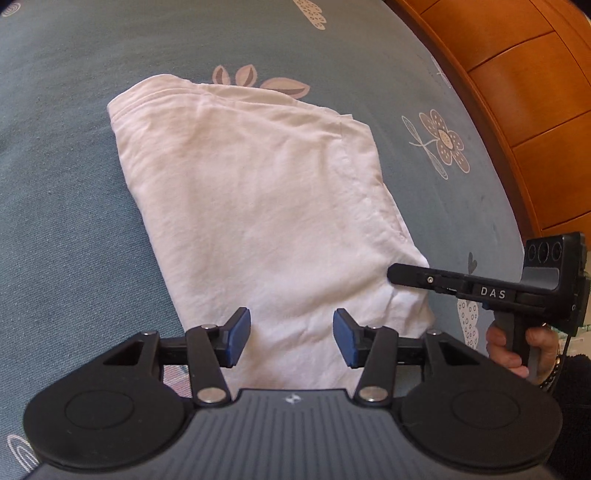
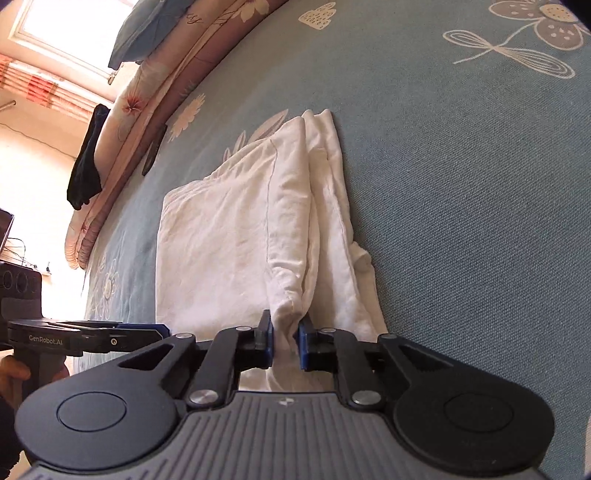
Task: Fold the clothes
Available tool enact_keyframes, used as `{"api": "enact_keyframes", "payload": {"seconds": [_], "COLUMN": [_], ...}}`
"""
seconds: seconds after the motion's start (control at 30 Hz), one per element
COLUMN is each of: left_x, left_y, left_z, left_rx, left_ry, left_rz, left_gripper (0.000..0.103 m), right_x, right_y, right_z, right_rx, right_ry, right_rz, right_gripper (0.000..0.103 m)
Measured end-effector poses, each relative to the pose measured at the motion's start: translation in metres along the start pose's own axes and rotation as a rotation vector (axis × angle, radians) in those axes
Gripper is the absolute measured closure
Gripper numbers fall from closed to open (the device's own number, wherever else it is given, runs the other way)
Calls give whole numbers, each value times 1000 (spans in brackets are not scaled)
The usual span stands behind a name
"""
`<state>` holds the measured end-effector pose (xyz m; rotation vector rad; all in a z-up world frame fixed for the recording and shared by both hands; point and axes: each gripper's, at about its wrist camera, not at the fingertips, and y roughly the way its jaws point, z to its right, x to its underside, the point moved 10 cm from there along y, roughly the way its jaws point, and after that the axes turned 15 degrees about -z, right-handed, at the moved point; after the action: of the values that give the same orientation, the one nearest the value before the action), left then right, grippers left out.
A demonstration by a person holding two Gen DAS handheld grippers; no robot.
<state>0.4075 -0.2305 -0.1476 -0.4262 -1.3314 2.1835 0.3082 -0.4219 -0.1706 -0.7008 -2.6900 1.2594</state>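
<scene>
A home bedroom: floral blue bedsheet (image 2: 461, 184), rolled quilt (image 2: 155, 88), wooden bed frame (image 1: 517, 92), window (image 2: 70, 33).

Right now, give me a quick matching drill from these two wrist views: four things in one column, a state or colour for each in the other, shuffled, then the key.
Things
1. left gripper
2. right gripper
3. white garment
4. bedsheet

States
A. grey-blue with a flower print
B. folded, lying flat on the bed
C. jaws apart, nothing pinched, over the near edge of the cloth
D. pads closed on a fold of white cloth

Pairs: 1-C, 2-D, 3-B, 4-A
</scene>
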Motion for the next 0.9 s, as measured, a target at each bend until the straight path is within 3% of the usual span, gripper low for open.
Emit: {"api": "enact_keyframes", "payload": {"seconds": [0.1, 0.23, 0.4, 0.53, 0.9], "left_x": [4, 5, 5, 5, 6], "left_y": [-1, -4, 4, 18, 23], "left_z": [9, 21, 29, 28, 38], "left_rx": [-20, -11, 0, -2, 13], "left_ry": [54, 97, 124, 109, 123], "left_rz": [-7, 13, -3, -28, -22], "left_gripper": [54, 51, 47, 47, 46], "right_x": [-4, -19, -31, -24, -22], "right_y": [-5, -23, -33, -11, -14], "right_z": [-14, -38, -30, 8, 18], "right_rx": [79, 120, 183, 171, 121], "right_ry": [-35, -91, -72, 62, 114], "right_rz": [-29, -45, -70, -139, -80], "right_gripper": [92, 93, 93, 93, 94]}}
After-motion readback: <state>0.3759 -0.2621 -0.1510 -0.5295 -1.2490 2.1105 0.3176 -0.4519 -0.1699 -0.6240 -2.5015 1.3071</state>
